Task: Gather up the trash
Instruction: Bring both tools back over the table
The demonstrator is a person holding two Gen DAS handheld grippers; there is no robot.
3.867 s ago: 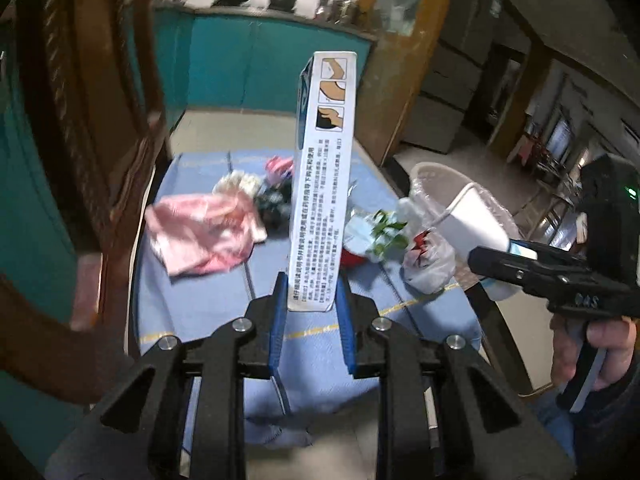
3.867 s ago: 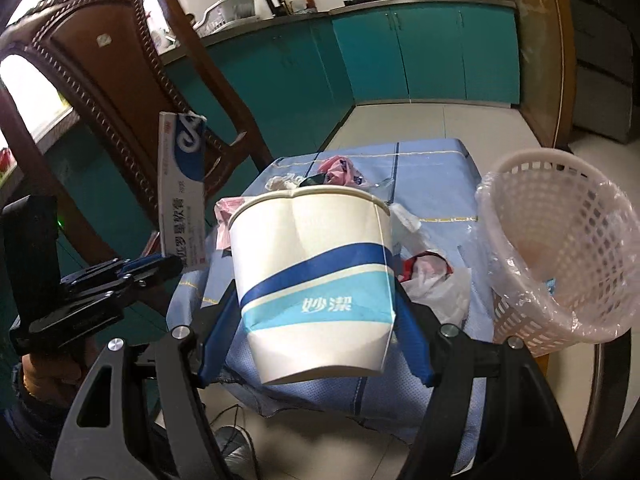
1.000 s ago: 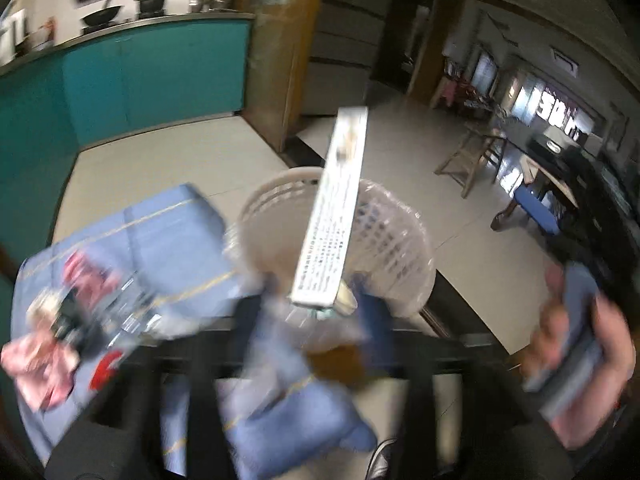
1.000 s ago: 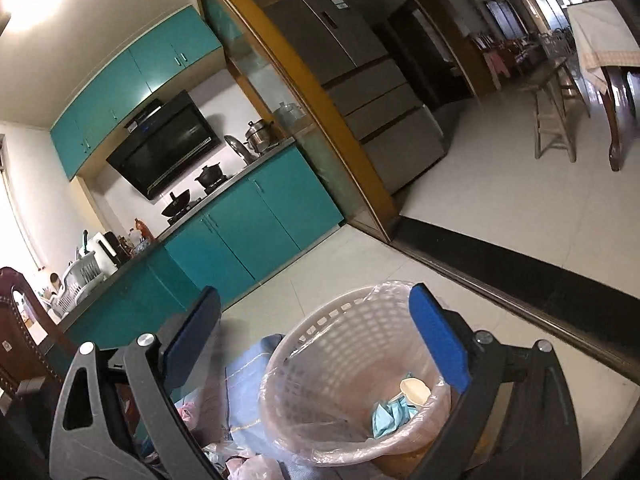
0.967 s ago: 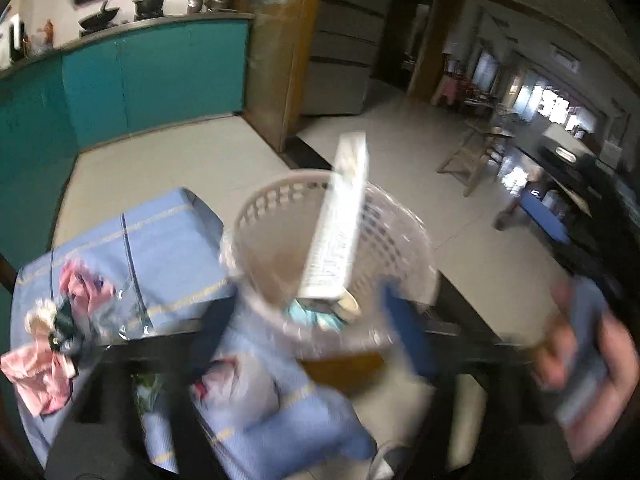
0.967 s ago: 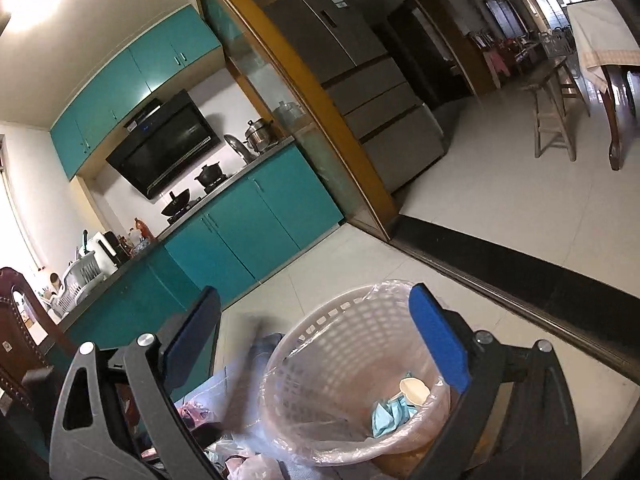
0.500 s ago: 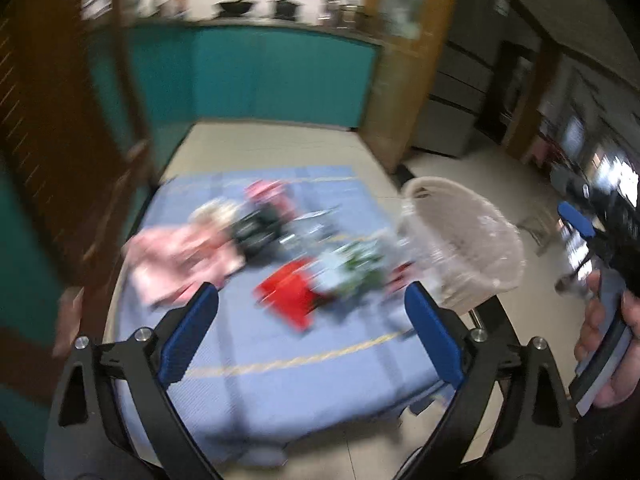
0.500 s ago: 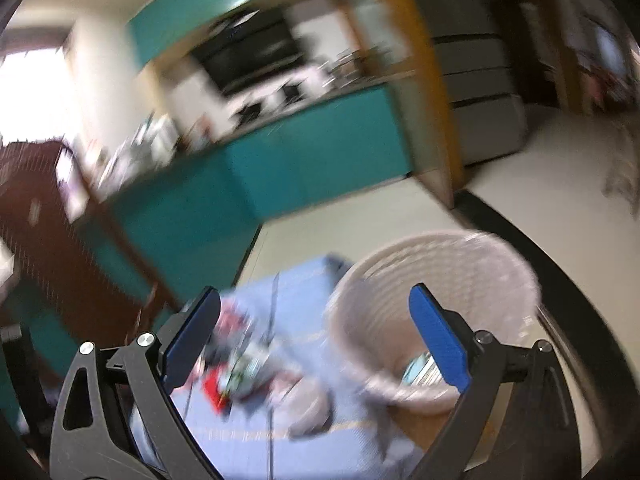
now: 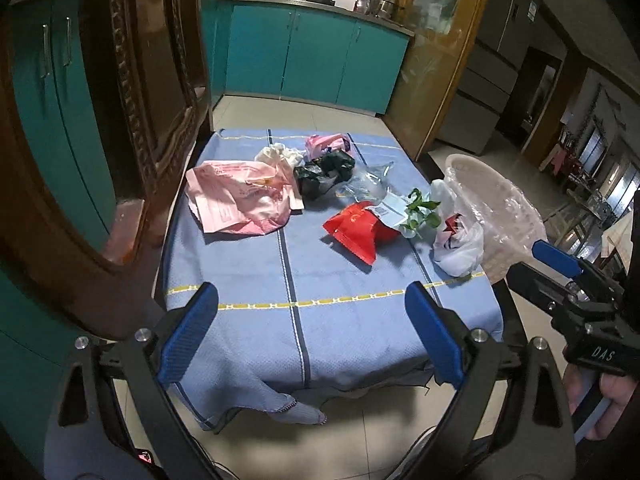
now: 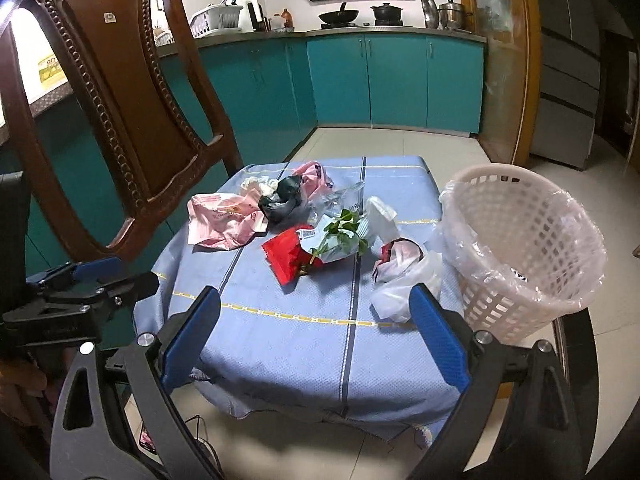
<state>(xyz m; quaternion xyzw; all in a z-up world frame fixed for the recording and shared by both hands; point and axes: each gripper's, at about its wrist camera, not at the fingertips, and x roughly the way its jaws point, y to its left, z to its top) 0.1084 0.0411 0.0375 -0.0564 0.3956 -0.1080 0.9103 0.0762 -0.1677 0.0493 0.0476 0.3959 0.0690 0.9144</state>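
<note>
Trash lies on a blue-clothed table [image 9: 248,272]: a pink plastic bag [image 9: 236,202], a black bag [image 9: 322,172], a red packet [image 9: 354,230], a leafy green sprig [image 9: 420,210] and a white plastic bag [image 9: 456,246]. A white lined basket [image 10: 520,248] stands at the table's right edge. My left gripper [image 9: 312,336] is open and empty above the table's near edge. My right gripper [image 10: 314,338] is open and empty at the near edge too, with the red packet [image 10: 288,258] and white bag [image 10: 404,276] ahead.
A carved wooden chair [image 10: 116,112] stands at the table's left side. Teal kitchen cabinets [image 10: 396,80] line the far wall. The cloth hangs over the near edge [image 10: 344,396] above a tiled floor.
The box and paper cup I held are gone from my grippers. Both grippers have swung back from over the basket to face the table, open and empty.
</note>
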